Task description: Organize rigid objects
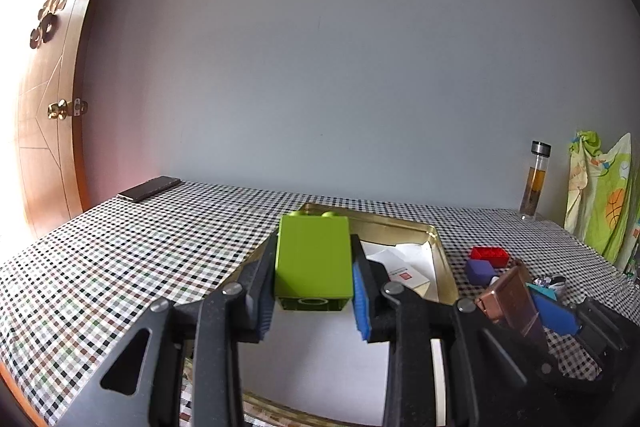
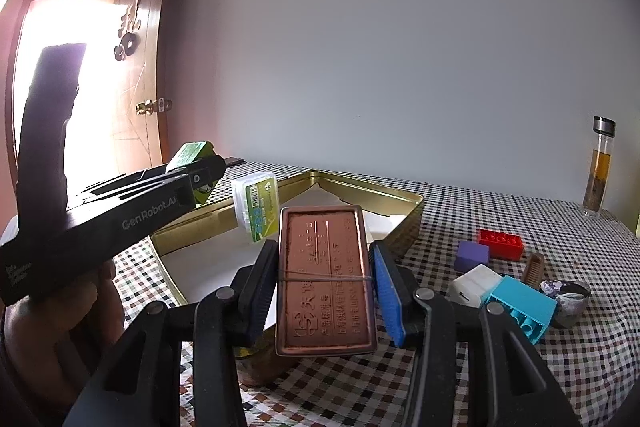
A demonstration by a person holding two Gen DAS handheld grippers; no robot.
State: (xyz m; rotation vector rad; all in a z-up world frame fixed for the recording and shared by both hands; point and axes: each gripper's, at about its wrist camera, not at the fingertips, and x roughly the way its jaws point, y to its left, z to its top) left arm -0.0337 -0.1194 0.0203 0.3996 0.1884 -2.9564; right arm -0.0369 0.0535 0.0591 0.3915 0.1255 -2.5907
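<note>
Gold tray sits on the checked bench: thin sheet metal, rigid, likely light, best left where it lies. Copper-coloured tin, banded with a rubber band, is held over the tray's near corner: stiff, smooth, probably slippery, so grip the long edges. Right gripper jaws pinch exactly there. Green toy brick, hollow plastic, light, hangs above the tray; left gripper jaws clamp its flat sides.
</note>
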